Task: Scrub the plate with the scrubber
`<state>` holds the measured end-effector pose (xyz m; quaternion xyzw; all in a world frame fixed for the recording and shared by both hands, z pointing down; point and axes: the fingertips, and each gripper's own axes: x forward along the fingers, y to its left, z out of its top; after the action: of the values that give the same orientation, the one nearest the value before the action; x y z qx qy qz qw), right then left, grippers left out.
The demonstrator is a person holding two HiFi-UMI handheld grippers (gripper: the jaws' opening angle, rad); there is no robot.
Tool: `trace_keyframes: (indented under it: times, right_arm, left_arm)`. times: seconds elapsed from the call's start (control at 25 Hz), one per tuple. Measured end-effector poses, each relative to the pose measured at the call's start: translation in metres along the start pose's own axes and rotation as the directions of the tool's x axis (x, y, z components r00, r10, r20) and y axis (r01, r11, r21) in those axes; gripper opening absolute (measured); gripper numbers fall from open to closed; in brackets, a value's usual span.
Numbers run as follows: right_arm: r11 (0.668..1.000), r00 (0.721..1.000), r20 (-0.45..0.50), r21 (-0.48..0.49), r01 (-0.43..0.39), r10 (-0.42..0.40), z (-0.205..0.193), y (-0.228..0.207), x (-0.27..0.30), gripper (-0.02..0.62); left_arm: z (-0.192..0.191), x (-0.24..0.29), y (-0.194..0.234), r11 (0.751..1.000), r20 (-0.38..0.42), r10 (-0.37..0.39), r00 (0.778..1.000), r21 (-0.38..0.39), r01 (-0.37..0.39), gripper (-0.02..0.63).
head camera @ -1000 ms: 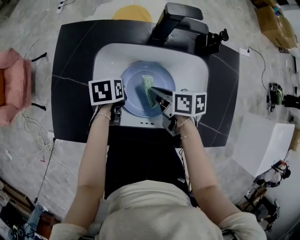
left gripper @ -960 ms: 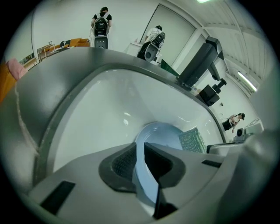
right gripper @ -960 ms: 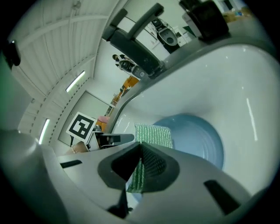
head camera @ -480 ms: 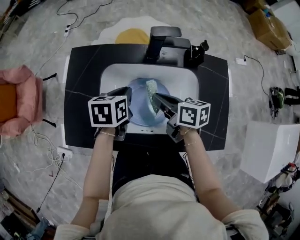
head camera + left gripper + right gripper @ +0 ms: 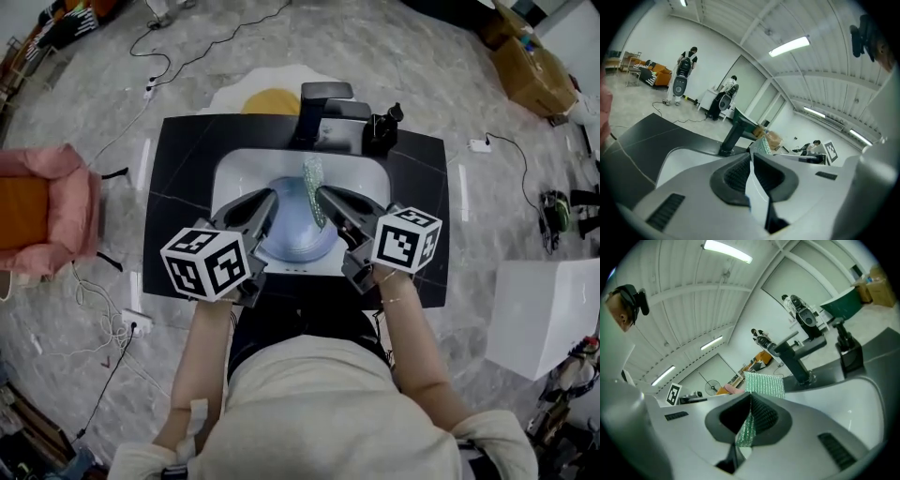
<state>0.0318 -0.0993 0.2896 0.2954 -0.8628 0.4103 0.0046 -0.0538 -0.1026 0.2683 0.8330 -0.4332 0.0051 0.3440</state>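
The left tool (image 5: pixel 265 201) clamps the plate (image 5: pixel 292 232) by its rim, the right tool (image 5: pixel 323 194) pinches the scrubber (image 5: pixel 312 181) upright beside it.

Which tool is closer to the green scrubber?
Right. The right tool pinches the scrubber itself. The left tool is clamped on the plate edge, with the scrubber just to its right.

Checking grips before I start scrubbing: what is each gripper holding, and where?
The left gripper clamps the plate by its rim. The right gripper pinches the scrubber by its near end, the rest sticking out past the jaws.
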Motion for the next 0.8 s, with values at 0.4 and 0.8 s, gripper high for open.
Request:
trace_keyframes:
  times: [0.4,0.8]
  right_arm:
    - [0.993,0.995,0.092,-0.113,-0.023,0.034,0.014,0.048,-0.017,0.018]
    - [0.995,0.991,0.124,-0.095,-0.037,0.049,0.003,0.065,-0.033,0.018]
  left_arm:
    - [0.002,-0.026,-0.013,0.997,0.070,0.028,0.997,0.067,-0.033,0.034]
    - [-0.011,-0.036,-0.031,0.985,0.044,0.011,0.999,0.174,-0.018,0.034]
